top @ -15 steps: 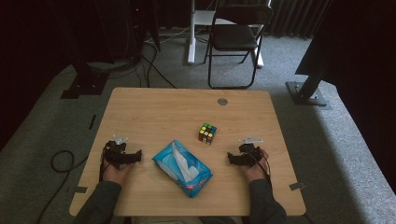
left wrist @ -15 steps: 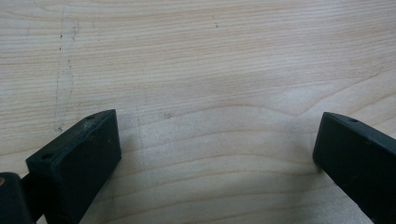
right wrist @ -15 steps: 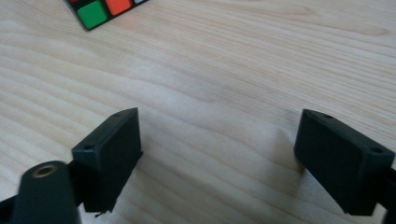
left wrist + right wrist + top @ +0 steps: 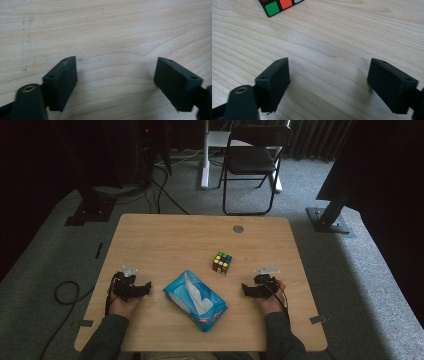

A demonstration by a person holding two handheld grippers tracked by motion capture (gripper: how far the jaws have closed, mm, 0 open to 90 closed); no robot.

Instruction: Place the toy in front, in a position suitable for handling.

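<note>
A blue tissue pack [image 4: 195,299] lies near the front middle of the wooden table [image 4: 165,240], with white tissue sticking out of its top. A colourful puzzle cube [image 4: 222,263] sits just beyond it to the right; its green and orange corner [image 4: 278,5] shows in the right gripper view. My left gripper [image 4: 145,287] rests on the table left of the pack, open, with bare wood between its jaws [image 4: 115,82]. My right gripper [image 4: 246,291] rests right of the pack, also open and holding nothing [image 4: 328,82].
A small round grey disc [image 4: 238,228] sits near the table's far edge. Beyond the table stand a black folding chair [image 4: 251,160] and dark equipment stands with cables on the grey carpet.
</note>
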